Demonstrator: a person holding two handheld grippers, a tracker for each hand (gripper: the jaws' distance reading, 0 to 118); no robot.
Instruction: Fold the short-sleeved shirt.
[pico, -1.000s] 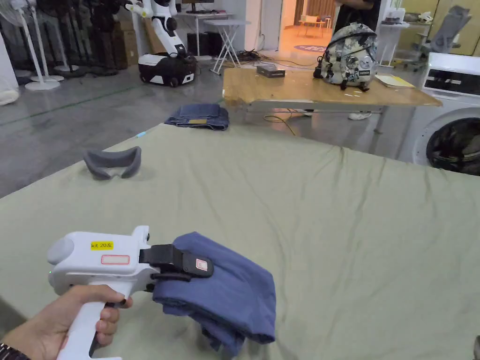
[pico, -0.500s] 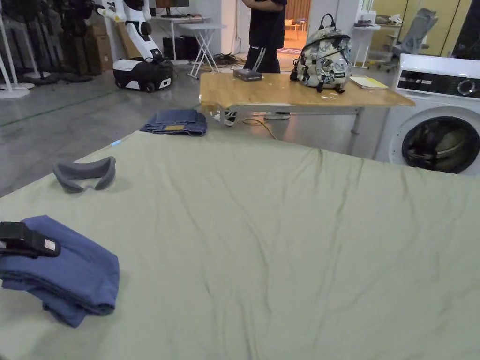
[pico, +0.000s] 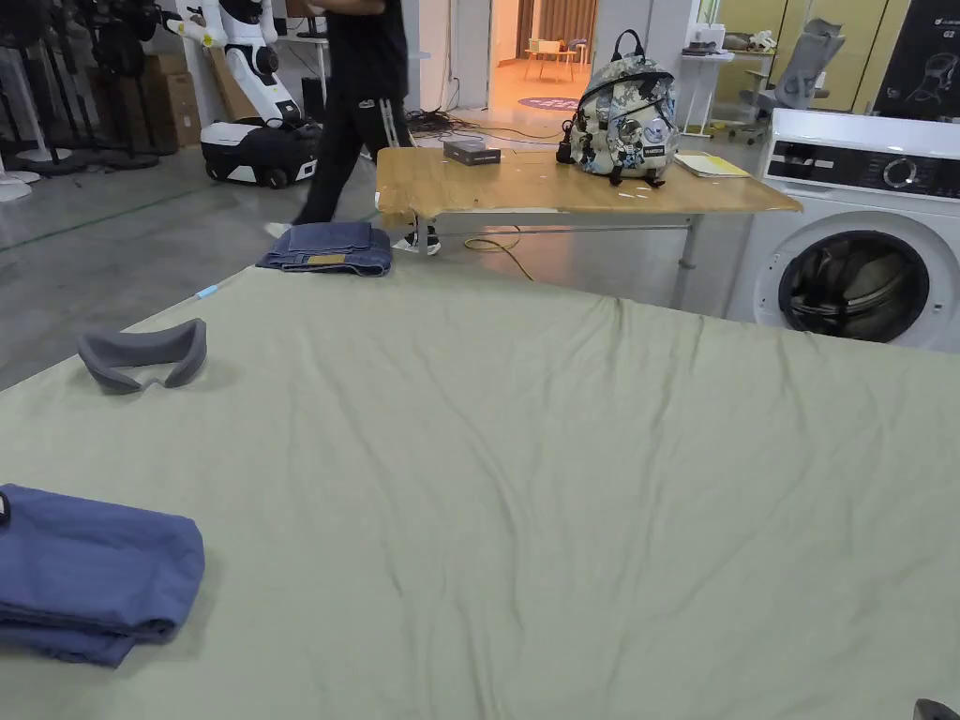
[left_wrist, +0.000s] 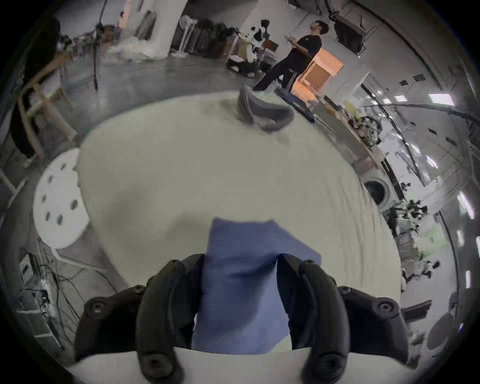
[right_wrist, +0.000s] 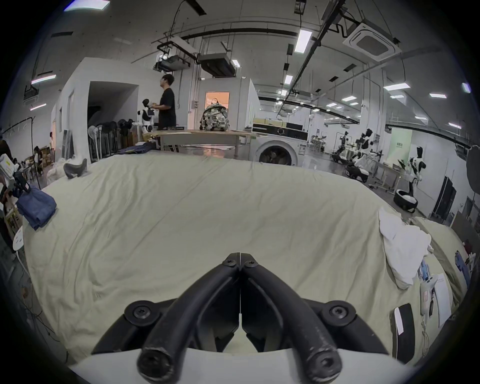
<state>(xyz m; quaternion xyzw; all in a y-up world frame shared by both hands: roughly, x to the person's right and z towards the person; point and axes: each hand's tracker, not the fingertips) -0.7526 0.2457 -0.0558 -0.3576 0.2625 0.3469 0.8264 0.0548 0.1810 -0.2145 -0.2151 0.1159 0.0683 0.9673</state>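
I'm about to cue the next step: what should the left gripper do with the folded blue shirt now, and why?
Probably open the left gripper and back away. The folded blue shirt sits compact near the green sheet's left edge, seemingly resting there, with the jaws either side of it. The right gripper is shut, empty, hovering over bare sheet.

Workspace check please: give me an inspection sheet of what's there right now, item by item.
Surface: green sheet, wrinkled.
Job's things: folded blue shirt at the sheet's left edge.
Clutter: grey face pad; folded jeans at the far edge; white cloth on the right.
Grippers: left gripper has a jaw on each side of the shirt; right gripper shut, empty.
Cables: yellow cable on the floor under the wooden table.
Surroundings: backpack, washing machine, a person walking.
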